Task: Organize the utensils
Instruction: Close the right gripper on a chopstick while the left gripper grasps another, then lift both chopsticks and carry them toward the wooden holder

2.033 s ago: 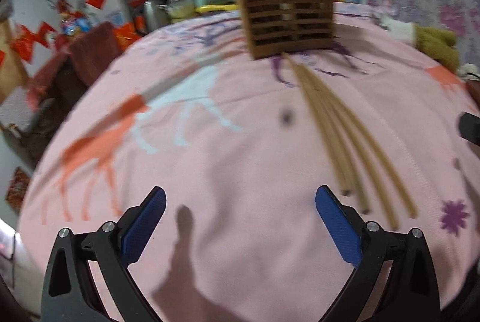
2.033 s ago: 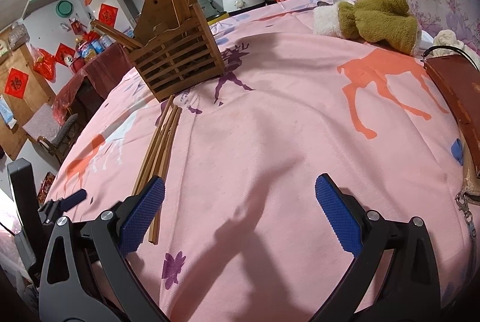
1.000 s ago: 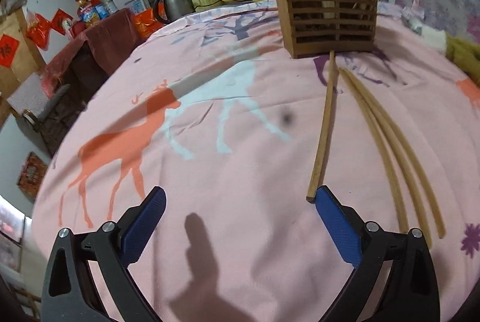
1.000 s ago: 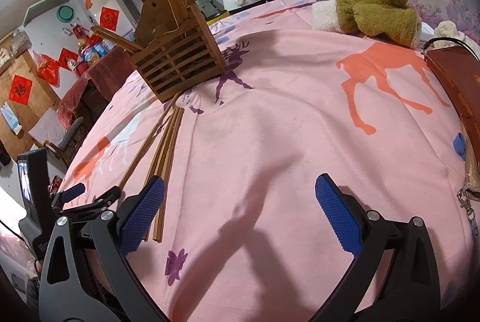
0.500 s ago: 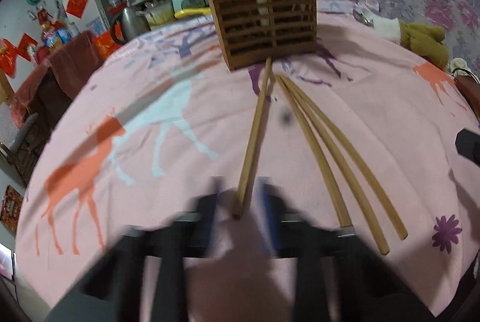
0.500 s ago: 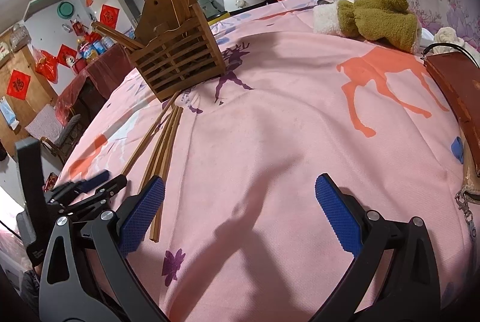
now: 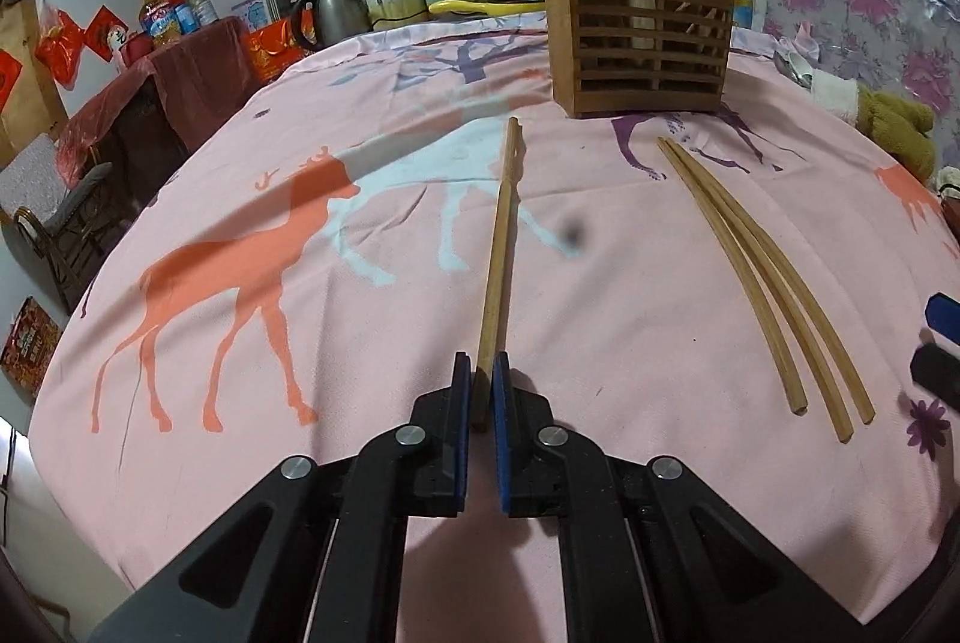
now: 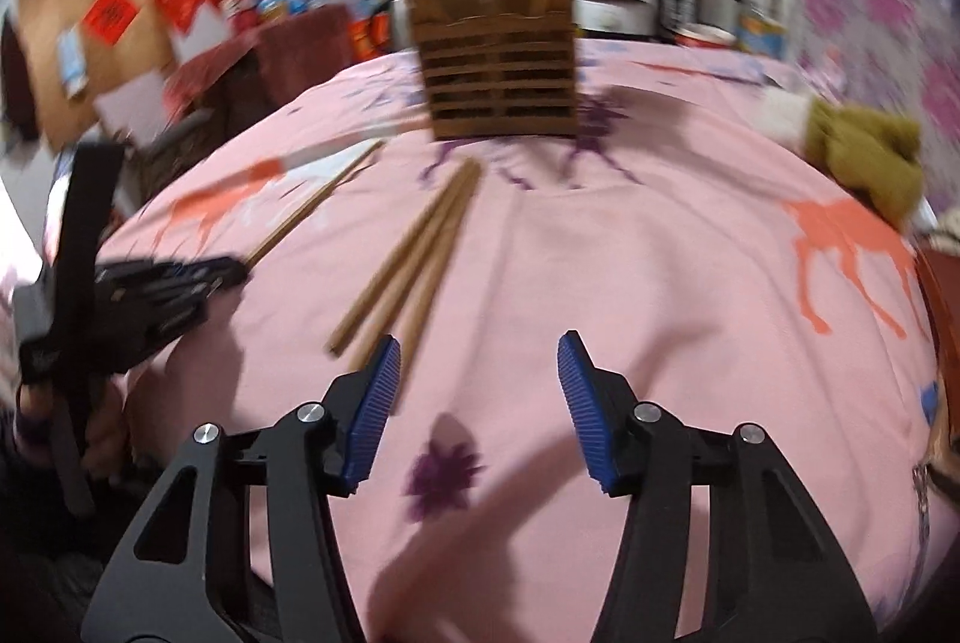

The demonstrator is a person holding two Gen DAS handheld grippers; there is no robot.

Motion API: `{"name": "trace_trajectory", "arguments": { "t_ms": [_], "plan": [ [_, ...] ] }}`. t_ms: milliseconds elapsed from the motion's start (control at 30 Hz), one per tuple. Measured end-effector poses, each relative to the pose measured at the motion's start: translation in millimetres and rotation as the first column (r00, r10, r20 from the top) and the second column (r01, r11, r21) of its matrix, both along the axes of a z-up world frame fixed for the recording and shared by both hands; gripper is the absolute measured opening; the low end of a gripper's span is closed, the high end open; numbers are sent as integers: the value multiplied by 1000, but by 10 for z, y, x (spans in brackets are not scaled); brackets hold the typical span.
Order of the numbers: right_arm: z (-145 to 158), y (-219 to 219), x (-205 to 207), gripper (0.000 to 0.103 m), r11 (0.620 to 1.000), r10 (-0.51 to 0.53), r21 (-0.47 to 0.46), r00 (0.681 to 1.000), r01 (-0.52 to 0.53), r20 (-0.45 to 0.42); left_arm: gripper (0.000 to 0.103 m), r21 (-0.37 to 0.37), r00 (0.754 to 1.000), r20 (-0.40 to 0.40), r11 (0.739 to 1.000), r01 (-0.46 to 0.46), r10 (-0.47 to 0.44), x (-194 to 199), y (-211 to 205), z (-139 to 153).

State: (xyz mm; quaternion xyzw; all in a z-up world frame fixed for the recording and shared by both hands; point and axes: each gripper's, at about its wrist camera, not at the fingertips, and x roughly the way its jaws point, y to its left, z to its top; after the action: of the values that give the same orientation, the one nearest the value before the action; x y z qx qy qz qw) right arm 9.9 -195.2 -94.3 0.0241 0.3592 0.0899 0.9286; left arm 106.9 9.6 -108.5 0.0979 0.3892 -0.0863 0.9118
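One slim wooden chopstick [image 7: 499, 247] is clamped at its near end between the blue ribbed pads of my left gripper [image 7: 478, 373], its straight square-edged shaft running away from the jaws over the cloth toward the slatted wooden holder [image 7: 642, 43]. Three more chopsticks [image 7: 762, 277], long and pale brown, lie side by side on the cloth to the right of that gripper, fanned slightly at their near ends, their far tips close to the holder's base. More sticks stand upright in the holder's compartments.

From my right wrist the scene is blurred. My right gripper [image 8: 478, 391] has just been closing and stands half shut with nothing between its pads; its left pad sits just beside the near ends of the loose chopsticks, though I cannot tell if it touches them. Far left of it, my other gripper shows as a dark shape, gripping its stick.

Underneath lies a soft pink tablecloth [image 7: 600, 319] printed with orange, white and purple deer. An olive plush cloth [image 8: 864, 151] sits far right.
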Motion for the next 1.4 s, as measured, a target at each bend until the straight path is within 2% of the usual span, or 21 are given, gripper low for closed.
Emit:
{"name": "trace_trajectory", "arguments": {
  "t_ms": [33,200,367,467,567,633,733,900,1133,1400],
  "plan": [
    [3,17,-3,51,1000,9,-2,1000,-9,-3,8,6,1000,9,1000,-2,2,-13,-10,-4],
    [-95,116,70,32,998,56,-28,996,-58,-65,8,14,1000,15,1000,-7,7,-14,-21,-12],
    [-108,307,39,32,989,116,-88,991,-121,-64,8,21,1000,18,1000,-11,11,-15,-32,-15],
    [-180,354,88,29,985,103,-132,991,-113,-82,8,20,1000,17,1000,-11,10,-17,-33,-14],
    [-176,246,124,8,986,20,-161,997,-32,-74,8,13,1000,15,1000,-9,8,-20,-28,-12],
    [-185,76,169,7,992,-36,-125,996,25,-86,8,-3,1000,8,1000,-2,2,-19,-16,-10],
    [-182,-13,182,8,996,-48,-85,994,39,-98,8,-25,1000,0,1000,19,-19,-29,-32,-5],
    [-196,24,163,10,994,-50,-102,996,42,-79,8,5,1000,20,1000,22,-22,-59,-107,-24],
    [-184,-23,169,6,997,-54,-64,996,49,-75,6,-54,999,12,997,47,-47,-72,-53,1],
    [27,-121,114,6,995,-92,-29,996,92,-5,6,-55,996,52,996,70,-67,-170,-116,206]
  ]
}}
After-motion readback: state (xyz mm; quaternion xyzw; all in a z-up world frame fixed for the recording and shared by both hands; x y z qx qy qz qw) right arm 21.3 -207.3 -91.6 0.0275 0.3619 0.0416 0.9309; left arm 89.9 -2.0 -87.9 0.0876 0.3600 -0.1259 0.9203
